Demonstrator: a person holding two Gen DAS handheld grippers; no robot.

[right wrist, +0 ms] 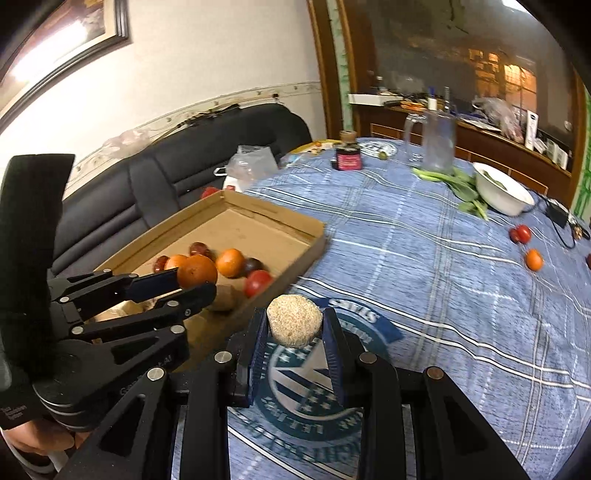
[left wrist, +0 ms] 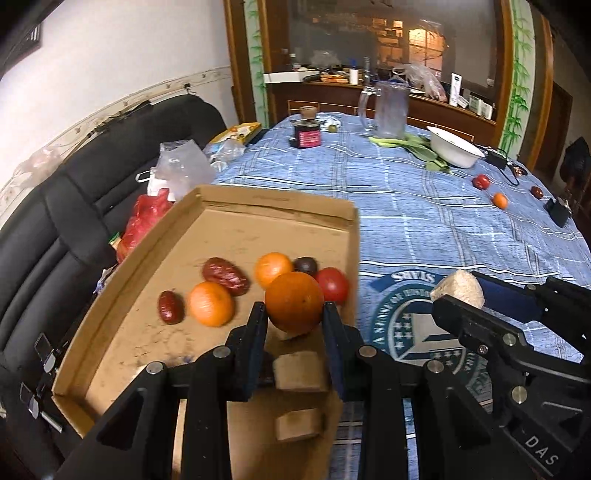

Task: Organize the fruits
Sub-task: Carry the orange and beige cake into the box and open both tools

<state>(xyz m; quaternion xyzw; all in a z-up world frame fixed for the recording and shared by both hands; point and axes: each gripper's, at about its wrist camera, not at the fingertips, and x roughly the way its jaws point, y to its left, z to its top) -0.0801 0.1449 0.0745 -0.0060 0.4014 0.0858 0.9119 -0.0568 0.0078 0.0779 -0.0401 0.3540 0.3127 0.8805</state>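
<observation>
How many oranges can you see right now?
4: one in the left gripper (orange), two in the box, one loose on the table.

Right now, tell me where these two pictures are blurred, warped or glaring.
Left wrist view: the small orange in the box is smeared, the held orange sharper; fisheye bends the table edge. Right wrist view: glare washes out the picture frame, the jug is soft, corners go black.
</observation>
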